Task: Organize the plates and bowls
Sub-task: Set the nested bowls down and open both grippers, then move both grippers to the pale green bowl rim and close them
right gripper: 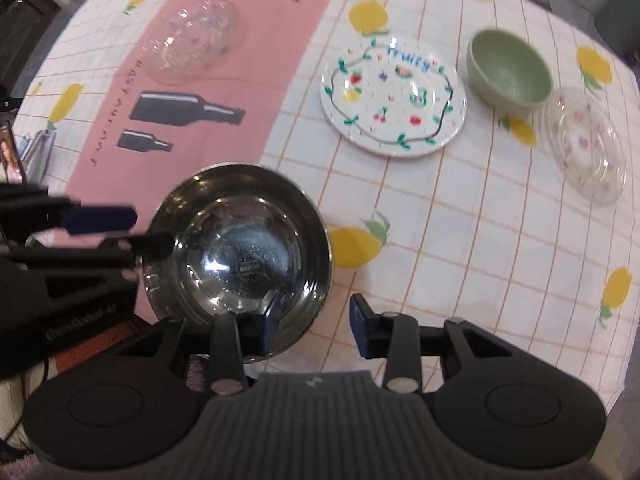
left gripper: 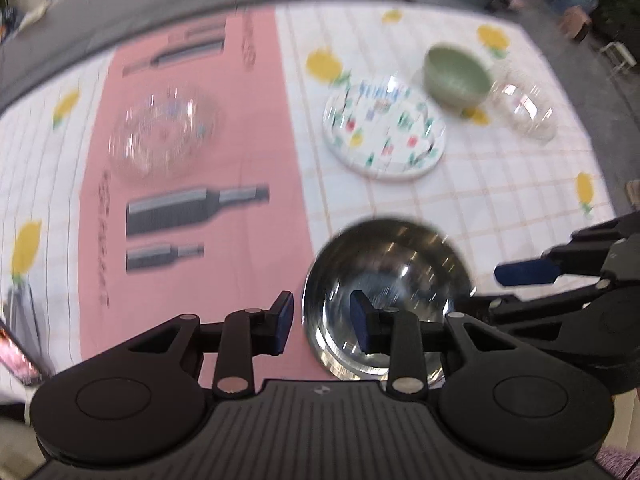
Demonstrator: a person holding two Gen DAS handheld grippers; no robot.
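A shiny steel bowl stands upright on the tablecloth at the near edge. My left gripper straddles its left rim, open, one finger inside and one outside, pads off the metal. My right gripper straddles the opposite rim the same way, open. Farther back lie a white fruit-painted plate, a green bowl, a clear glass dish and a clear glass bowl.
A checked lemon-print tablecloth with a pink bottle-print strip covers the table. A phone-like object lies at the left edge. The table's right edge drops off close to my right gripper.
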